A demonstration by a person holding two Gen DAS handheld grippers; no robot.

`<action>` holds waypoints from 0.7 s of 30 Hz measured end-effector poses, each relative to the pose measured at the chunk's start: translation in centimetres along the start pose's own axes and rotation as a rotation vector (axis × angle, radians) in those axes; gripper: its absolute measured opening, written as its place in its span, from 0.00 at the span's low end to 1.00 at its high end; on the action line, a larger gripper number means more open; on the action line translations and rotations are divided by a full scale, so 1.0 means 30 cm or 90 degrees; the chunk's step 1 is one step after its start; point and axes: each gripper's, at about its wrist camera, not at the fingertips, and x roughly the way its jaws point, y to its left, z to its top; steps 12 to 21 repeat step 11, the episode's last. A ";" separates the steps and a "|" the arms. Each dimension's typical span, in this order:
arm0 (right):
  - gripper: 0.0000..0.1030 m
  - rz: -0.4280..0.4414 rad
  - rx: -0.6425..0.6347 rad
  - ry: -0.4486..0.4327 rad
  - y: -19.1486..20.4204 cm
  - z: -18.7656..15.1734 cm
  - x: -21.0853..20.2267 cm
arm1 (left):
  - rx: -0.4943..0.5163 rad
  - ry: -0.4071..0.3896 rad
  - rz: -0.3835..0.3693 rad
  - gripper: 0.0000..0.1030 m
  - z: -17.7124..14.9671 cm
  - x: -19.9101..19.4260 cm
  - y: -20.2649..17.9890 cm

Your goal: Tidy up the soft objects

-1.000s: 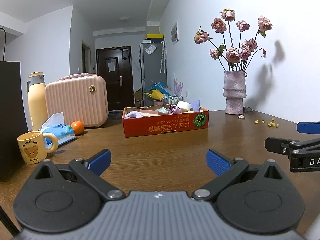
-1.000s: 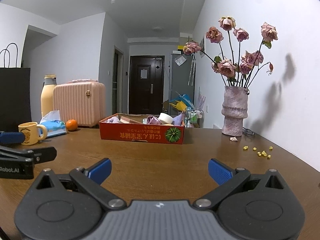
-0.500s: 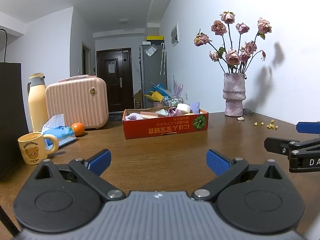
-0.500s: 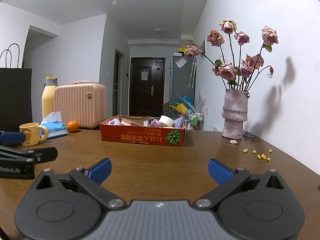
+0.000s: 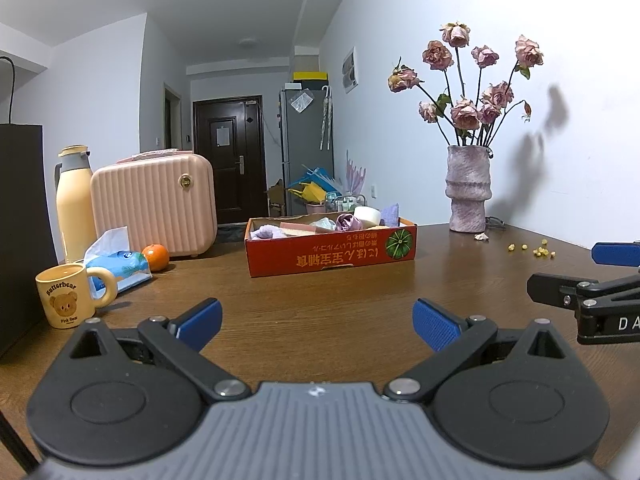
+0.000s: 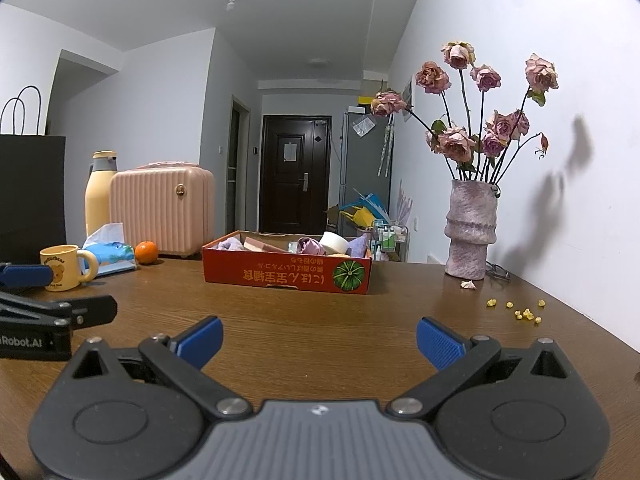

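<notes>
Your left gripper [image 5: 316,322] and right gripper [image 6: 319,338] both stand spread and empty; the red cardboard box [image 6: 286,270] lies at 12 o'clock, slightly nearer the right.

Box [image 5: 332,254] mid-bench [image 5: 320,308], soft items [image 5: 347,222] inside; mug [image 5: 66,300], tissue pack [image 5: 120,266], orange [image 5: 156,257] left; vase [image 5: 468,188] right, suitcase [image 5: 154,204] behind.
</notes>
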 end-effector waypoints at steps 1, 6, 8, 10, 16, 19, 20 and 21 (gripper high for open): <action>1.00 0.000 0.000 0.000 0.000 0.000 0.000 | -0.001 0.000 0.000 1.00 0.001 0.000 0.000; 1.00 0.000 0.000 0.002 0.000 -0.002 0.002 | -0.001 0.001 0.002 1.00 -0.002 -0.002 -0.003; 1.00 0.000 0.001 0.003 0.000 -0.004 0.005 | 0.000 -0.001 0.000 1.00 -0.004 -0.002 -0.004; 1.00 0.000 0.001 0.005 0.000 -0.007 0.009 | -0.002 0.000 -0.002 1.00 -0.007 -0.001 -0.002; 1.00 0.000 0.001 0.006 0.001 -0.008 0.010 | -0.003 0.002 -0.002 1.00 -0.008 0.001 -0.002; 1.00 0.000 0.001 0.006 0.001 -0.008 0.010 | -0.003 0.002 -0.002 1.00 -0.008 0.001 -0.002; 1.00 0.000 0.001 0.006 0.001 -0.008 0.010 | -0.003 0.002 -0.002 1.00 -0.008 0.001 -0.002; 1.00 0.000 0.001 0.006 0.001 -0.008 0.010 | -0.003 0.002 -0.002 1.00 -0.008 0.001 -0.002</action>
